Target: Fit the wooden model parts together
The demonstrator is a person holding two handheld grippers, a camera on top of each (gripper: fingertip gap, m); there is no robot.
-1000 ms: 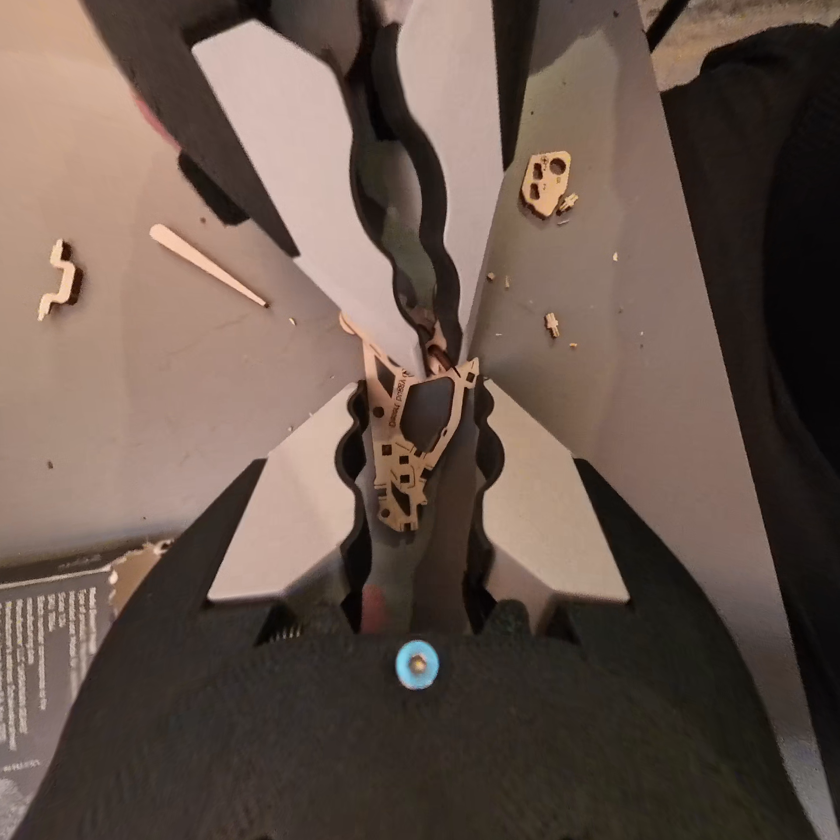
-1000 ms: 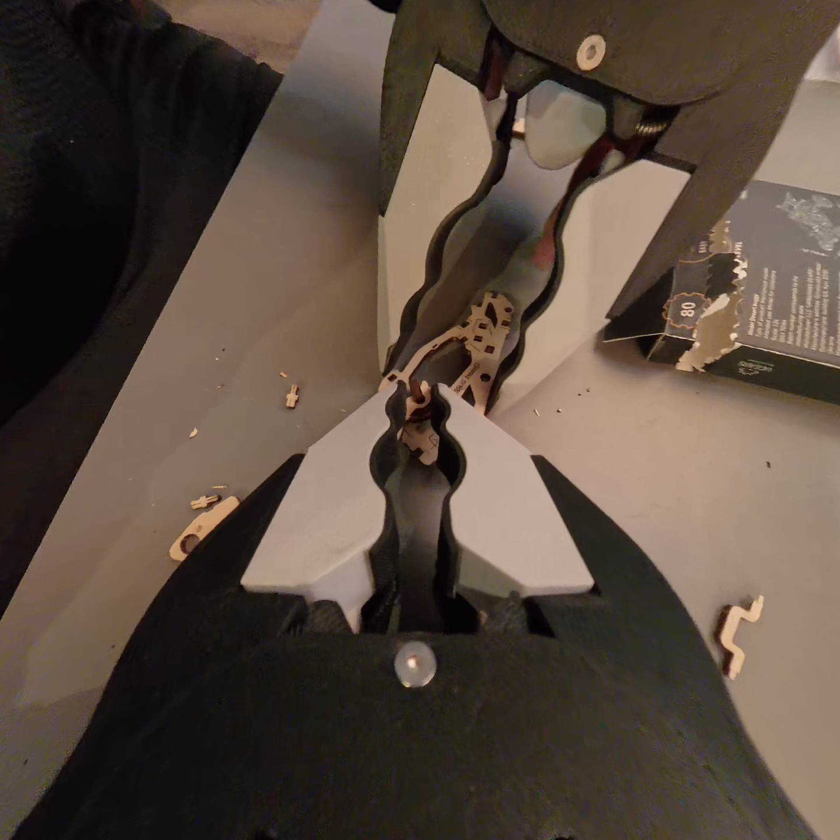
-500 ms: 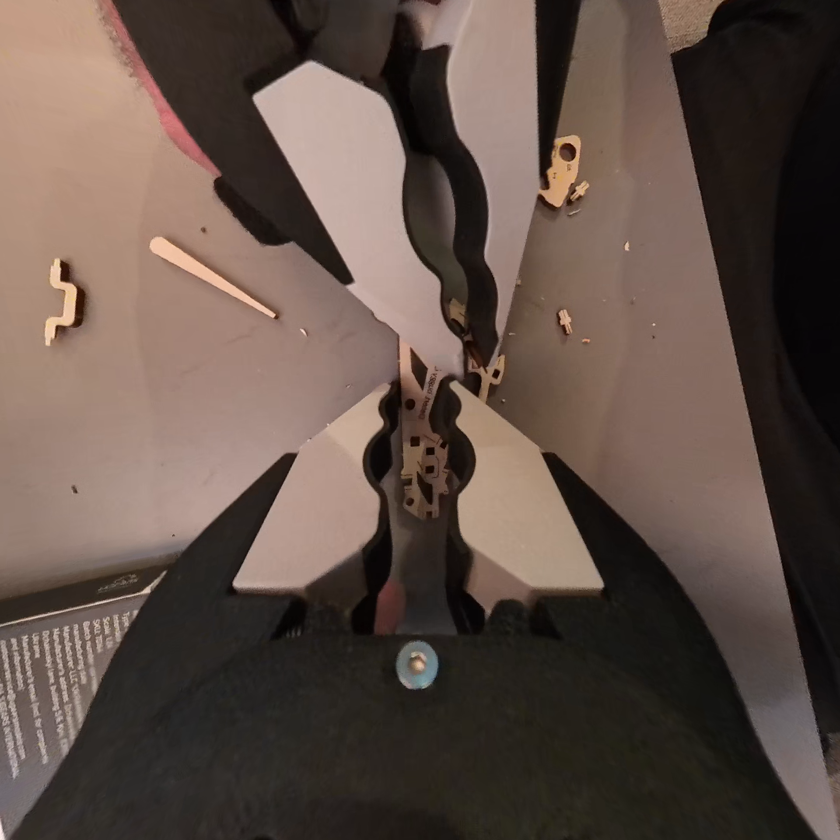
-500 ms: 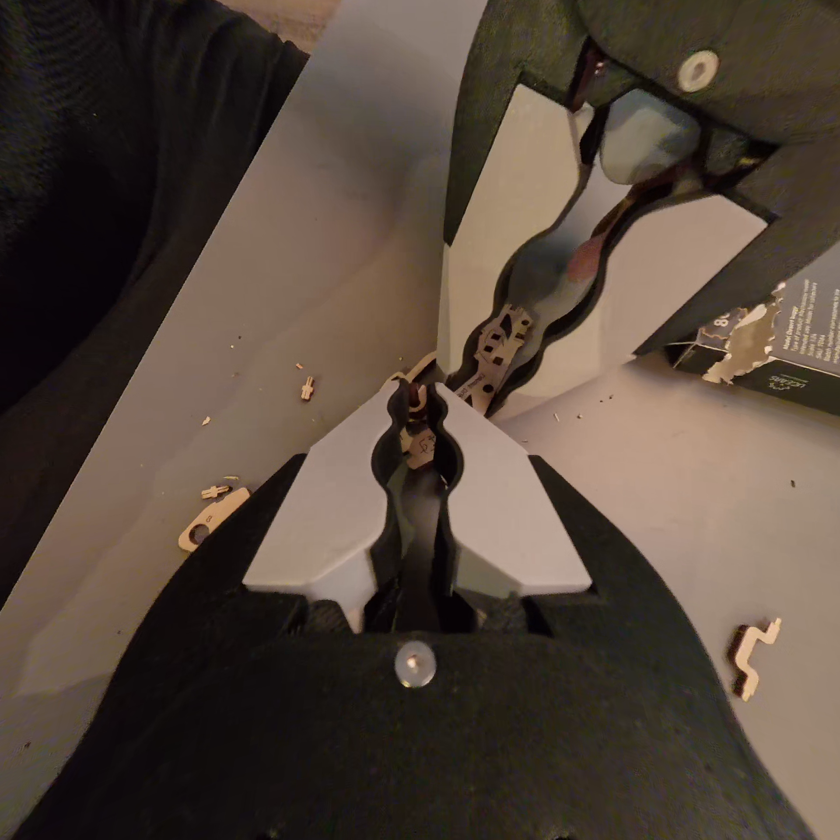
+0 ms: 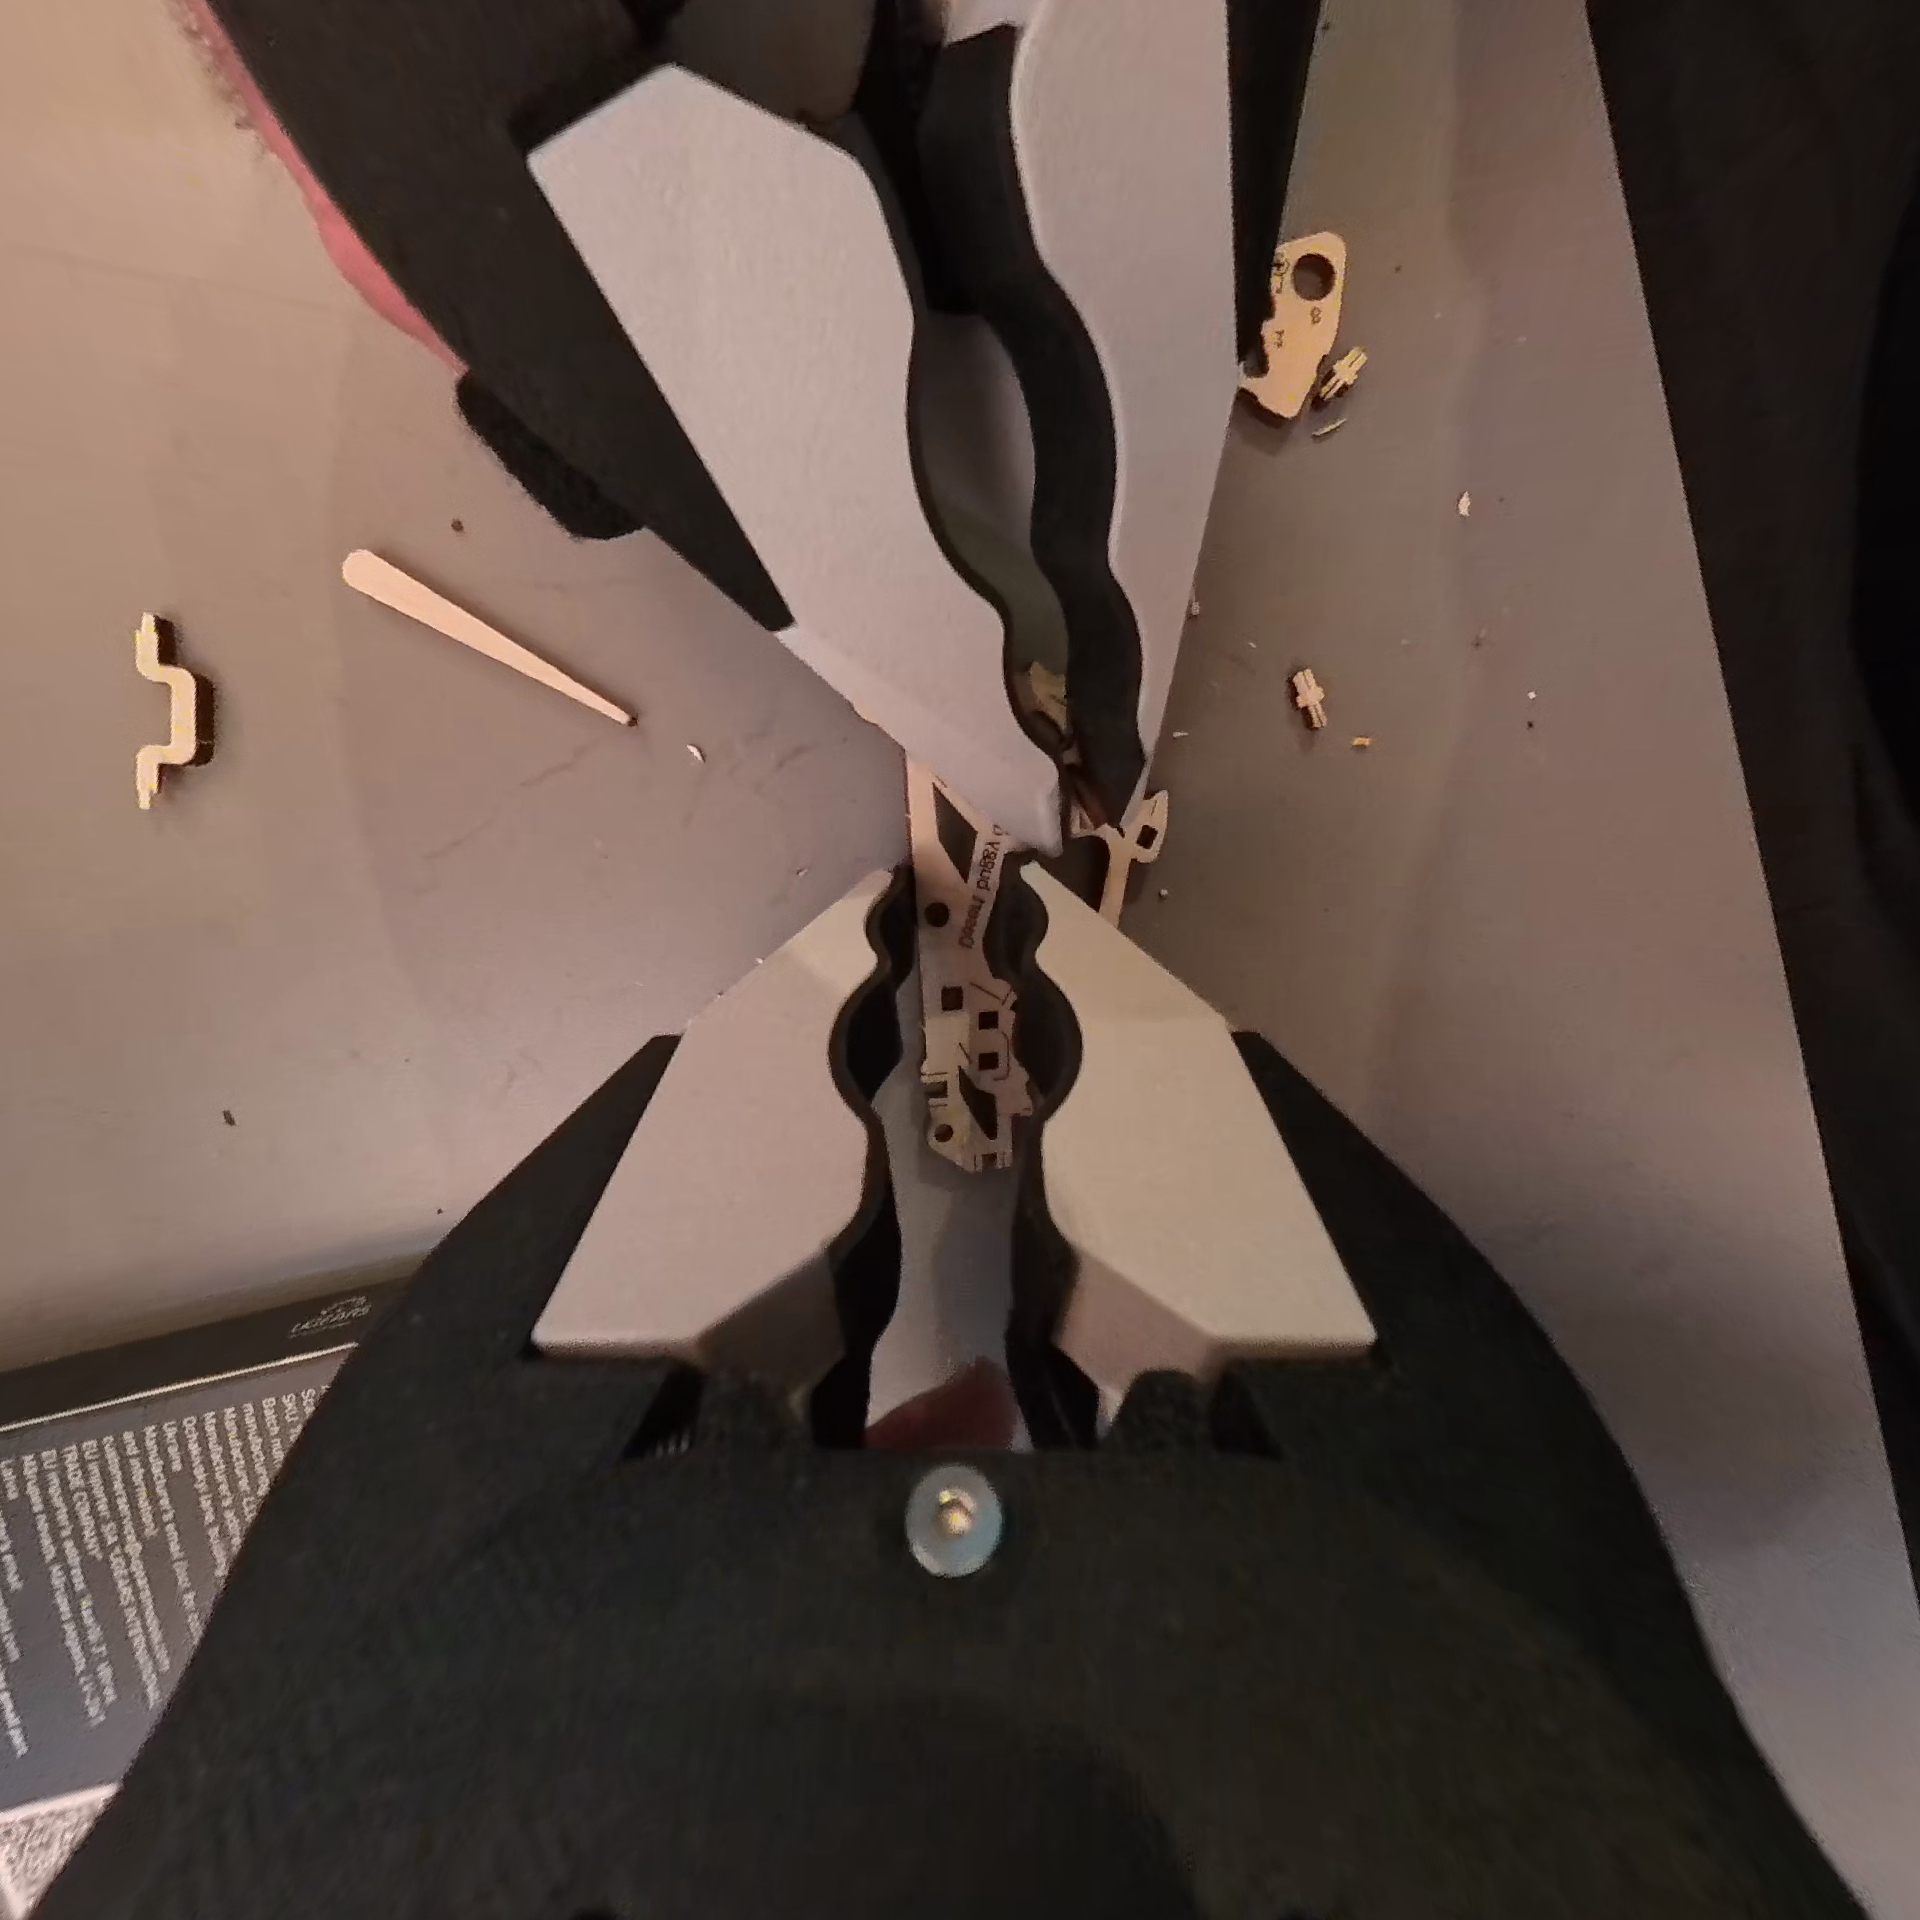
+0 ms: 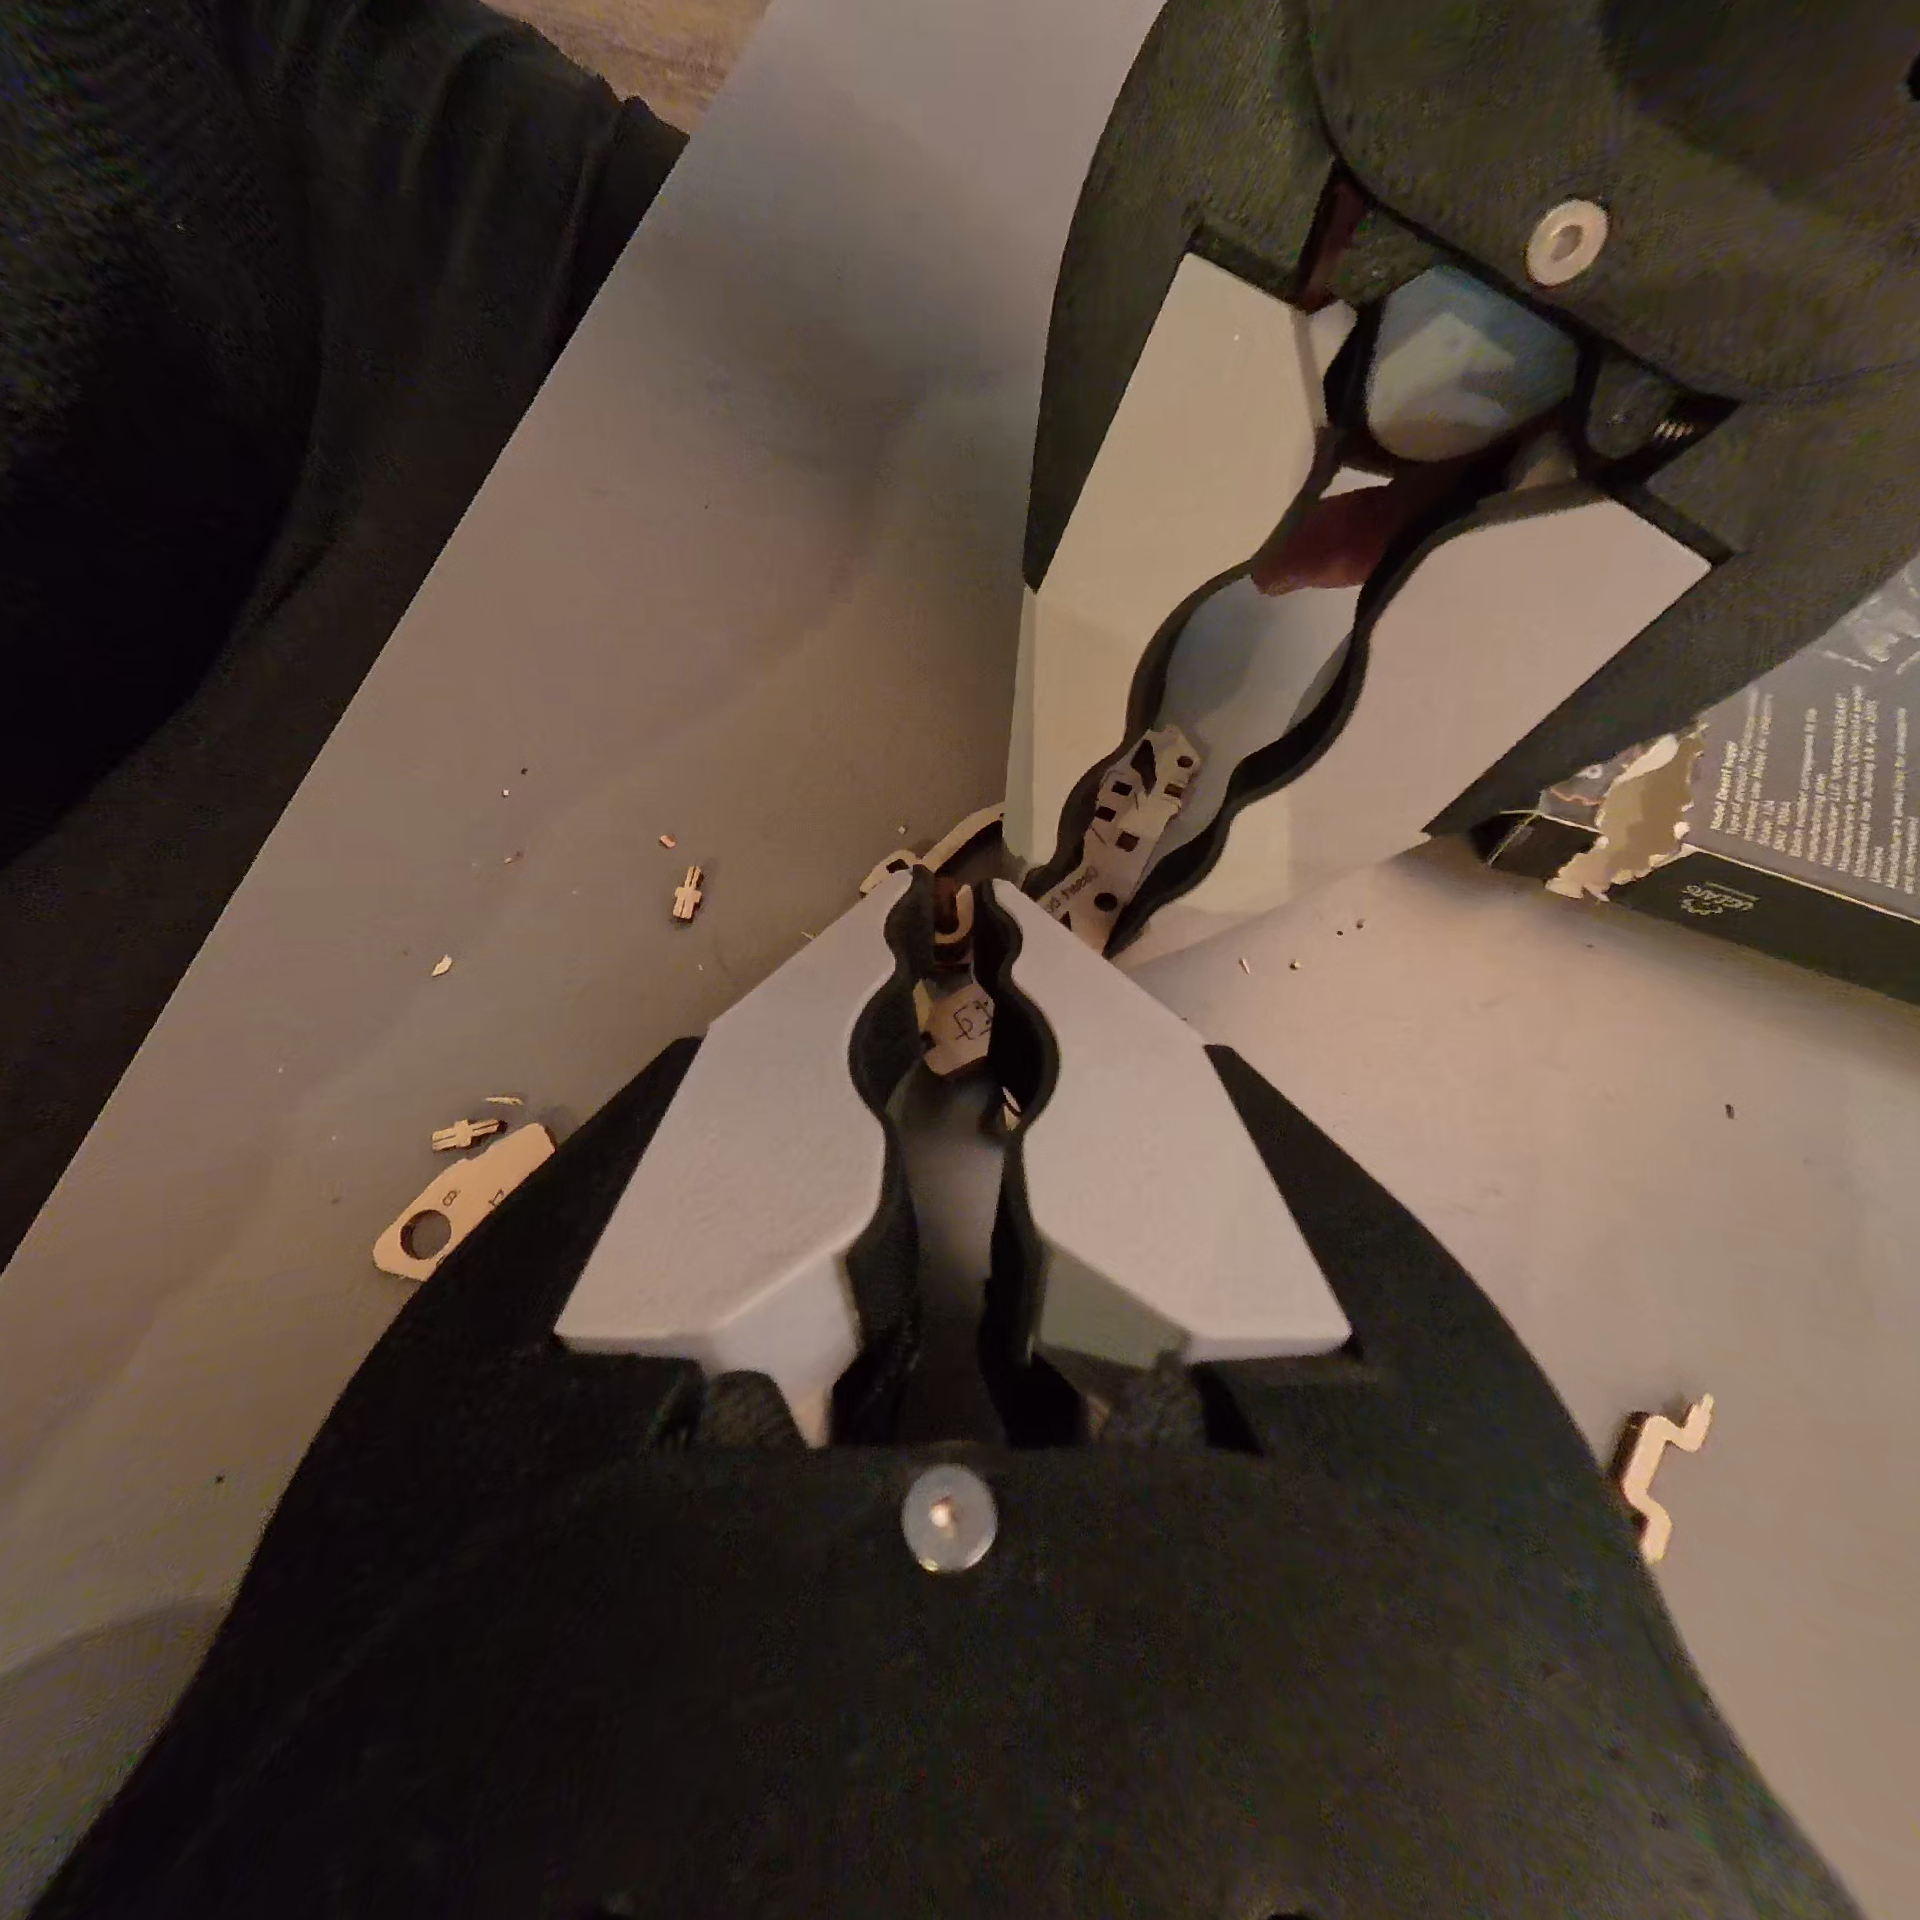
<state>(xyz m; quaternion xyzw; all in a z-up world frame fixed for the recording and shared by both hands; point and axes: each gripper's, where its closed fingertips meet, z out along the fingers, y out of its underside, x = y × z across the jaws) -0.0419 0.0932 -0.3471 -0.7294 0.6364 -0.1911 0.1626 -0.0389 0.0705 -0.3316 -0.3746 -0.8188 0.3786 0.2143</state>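
Note:
My left gripper (image 5: 966, 894) is shut on a flat wooden frame part (image 5: 971, 1039) with square cut-outs, which stands between its pads. My right gripper (image 6: 954, 904) is shut on a small wooden part (image 6: 961, 1023). The two grippers meet tip to tip above the grey table (image 5: 520, 987). In the left wrist view the right gripper (image 5: 1091, 790) comes down from the top, and its small part touches the frame's far end (image 5: 1127, 842). In the right wrist view the left gripper (image 6: 1081, 914) reaches in from the upper right with the frame (image 6: 1132, 810). The joint itself is mostly hidden.
Loose wooden parts lie on the table: a stepped bracket (image 5: 166, 712), a pointed stick (image 5: 478, 634), a plate with a hole (image 5: 1299, 322) and small pegs (image 5: 1311, 701). A dark printed box (image 6: 1787, 810) lies by the left gripper. Dark cloth (image 6: 260, 416) borders the table edge. Less than 4 cm separates the two grippers' tips.
The frame has turned nearly edge-on between the left gripper's pads, and those pads stand closer together. The two grippers have drawn closer, tips staying together.

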